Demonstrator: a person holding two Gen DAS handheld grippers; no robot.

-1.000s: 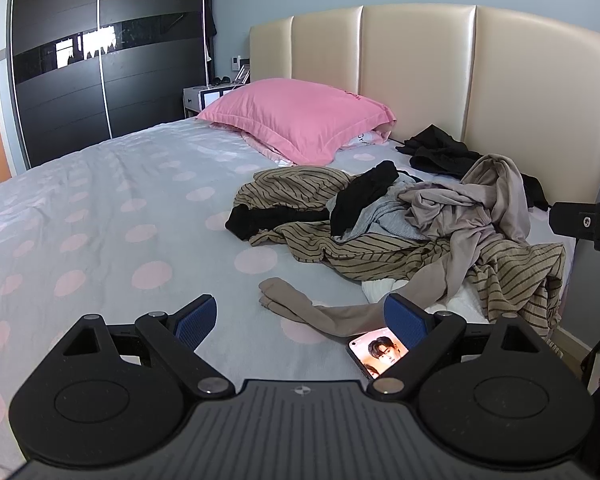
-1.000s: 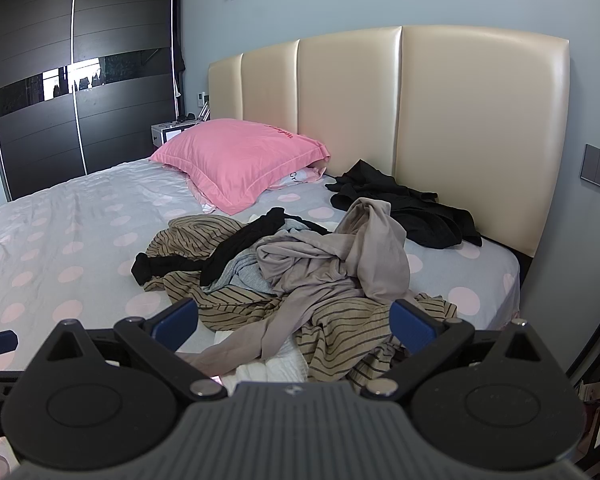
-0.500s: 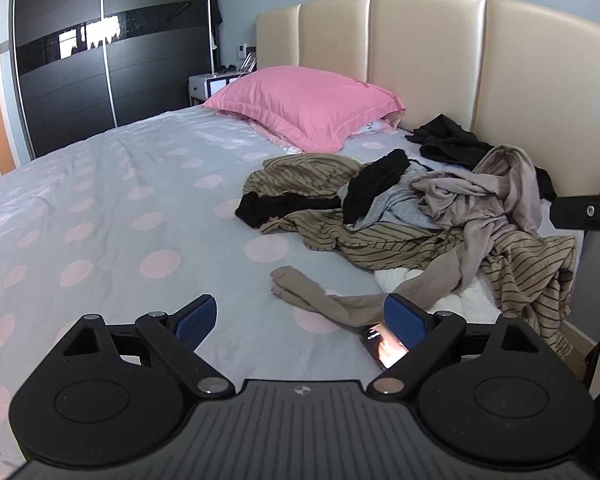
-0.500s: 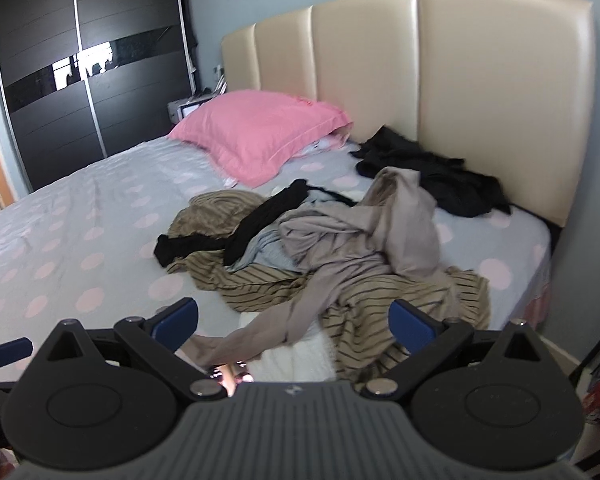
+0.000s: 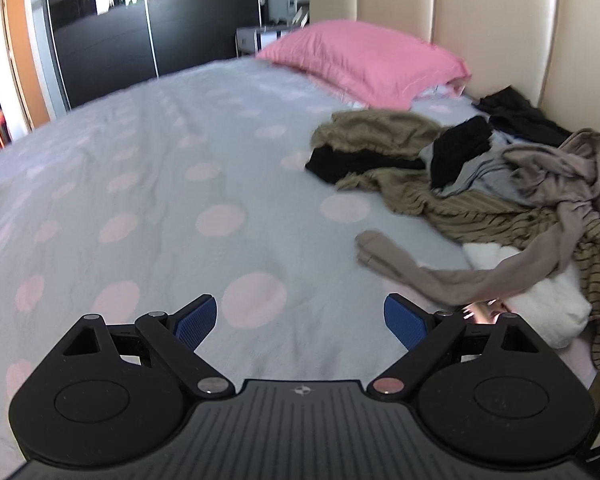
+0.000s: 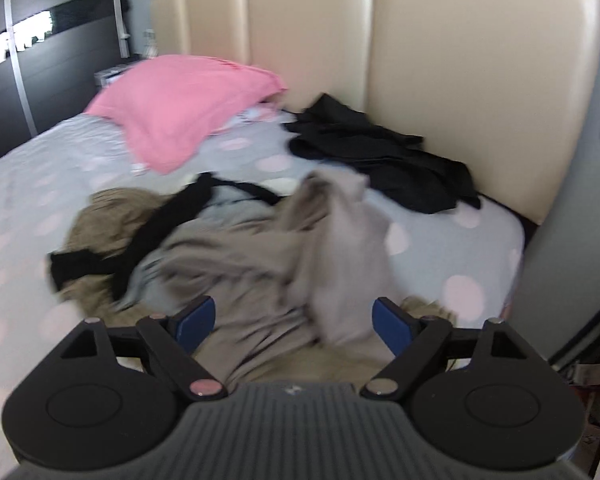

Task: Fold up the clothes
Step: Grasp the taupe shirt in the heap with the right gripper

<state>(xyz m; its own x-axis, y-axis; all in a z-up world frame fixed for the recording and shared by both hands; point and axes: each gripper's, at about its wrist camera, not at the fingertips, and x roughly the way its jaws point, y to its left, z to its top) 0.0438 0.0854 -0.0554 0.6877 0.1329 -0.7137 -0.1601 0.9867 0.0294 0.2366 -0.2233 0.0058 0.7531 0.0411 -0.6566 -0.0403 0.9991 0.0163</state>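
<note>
Two hand-held grippers face a heap of unfolded clothes on the bed (image 5: 148, 184), with the pink pillow (image 5: 364, 60) as landmark. Your left hand-held gripper (image 5: 299, 320) hovers over bare polka-dot sheet on the near side of the pillow, jaws spread wide and holding nothing. Your right hand-held gripper (image 6: 293, 320) hangs directly above the heap, jaws likewise spread and empty; this view is blurred, so fine detail is lost.

The heap lies nearer you than the pillow and towards the bed's right edge. It comprises a tan striped garment (image 5: 496, 216), a grey-beige garment (image 6: 284, 248) draped on top, a black piece (image 5: 460, 152), a pale grey piece (image 5: 484, 176) and something white (image 5: 540, 300) underneath. One long beige sleeve or leg (image 5: 420, 272) trails out towards your left hand-held gripper. A separate black garment (image 6: 380, 156) sits crumpled against the headboard (image 6: 460, 60), beside the pillow.

Judged from this layout, the step in hand is picking one garment out of the heap. The next move likely calls for closing on a single layer only, perhaps the topmost grey-beige garment, lifting it free of the tangle, and spreading it on the open sheet in front of the pillow.
</note>
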